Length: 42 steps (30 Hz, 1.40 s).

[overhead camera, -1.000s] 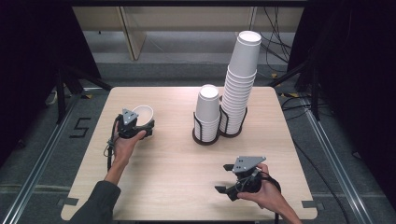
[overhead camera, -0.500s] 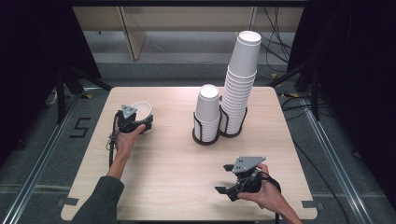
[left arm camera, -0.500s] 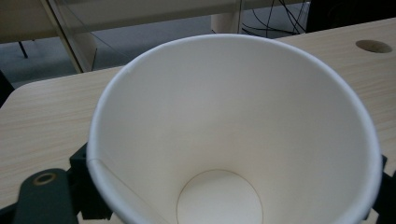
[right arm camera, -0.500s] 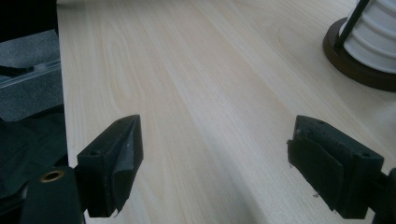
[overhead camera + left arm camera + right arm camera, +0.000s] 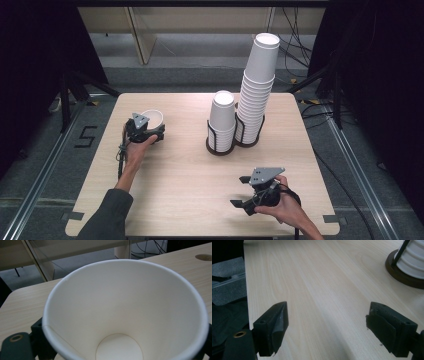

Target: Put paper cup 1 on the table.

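White paper cup (image 5: 151, 118) stays clamped in the left tool (image 5: 145, 131), unmoved; right tool (image 5: 246, 192) remains wide open.

White paper cup (image 5: 125, 315) between black jaws. Pale wood-grain table (image 5: 190, 170). Two white cup stacks (image 5: 255, 95) in dark, possibly brown, holders (image 5: 402, 275). Grey floor (image 5: 45, 160).

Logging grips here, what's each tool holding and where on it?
Left tool grips the paper cup by its side wall, mouth up. Right tool is open, holding nothing.

paper cup (image 5: 125, 315) hiding left tool's jaws; cup holder (image 5: 404, 272) cropped by edge
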Each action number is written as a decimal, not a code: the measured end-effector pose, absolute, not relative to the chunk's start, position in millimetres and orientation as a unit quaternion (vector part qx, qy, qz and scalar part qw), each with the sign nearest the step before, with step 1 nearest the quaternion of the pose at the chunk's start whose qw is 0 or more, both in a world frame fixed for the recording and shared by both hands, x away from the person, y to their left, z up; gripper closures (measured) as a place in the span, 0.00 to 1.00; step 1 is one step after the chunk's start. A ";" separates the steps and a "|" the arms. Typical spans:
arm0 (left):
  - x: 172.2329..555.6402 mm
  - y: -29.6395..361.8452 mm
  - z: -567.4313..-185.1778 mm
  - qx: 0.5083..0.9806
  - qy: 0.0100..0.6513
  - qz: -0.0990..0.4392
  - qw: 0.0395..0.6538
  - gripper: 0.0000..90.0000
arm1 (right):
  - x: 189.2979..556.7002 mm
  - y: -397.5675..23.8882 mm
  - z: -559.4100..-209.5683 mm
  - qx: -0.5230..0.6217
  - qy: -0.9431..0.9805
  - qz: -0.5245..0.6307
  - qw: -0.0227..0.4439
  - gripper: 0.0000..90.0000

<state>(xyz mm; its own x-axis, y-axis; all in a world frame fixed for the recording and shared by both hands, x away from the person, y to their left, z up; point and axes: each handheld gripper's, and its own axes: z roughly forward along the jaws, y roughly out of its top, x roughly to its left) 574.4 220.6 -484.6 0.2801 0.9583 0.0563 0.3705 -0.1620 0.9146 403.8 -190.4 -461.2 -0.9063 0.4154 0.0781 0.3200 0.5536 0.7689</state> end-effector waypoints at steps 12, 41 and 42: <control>568.9 220.2 -490.2 0.695 0.488 0.330 0.413 0.14 | 404.0 -190.9 -461.1 0.205 0.880 0.424 0.056 0.20; 536.5 232.5 -495.1 0.705 0.498 0.299 0.407 0.16 | 403.7 -195.1 -460.4 0.214 0.877 0.426 0.062 0.20; 534.9 233.1 -494.5 0.705 0.499 0.298 0.407 0.16 | 403.9 -195.2 -460.3 0.214 0.877 0.426 0.063 0.20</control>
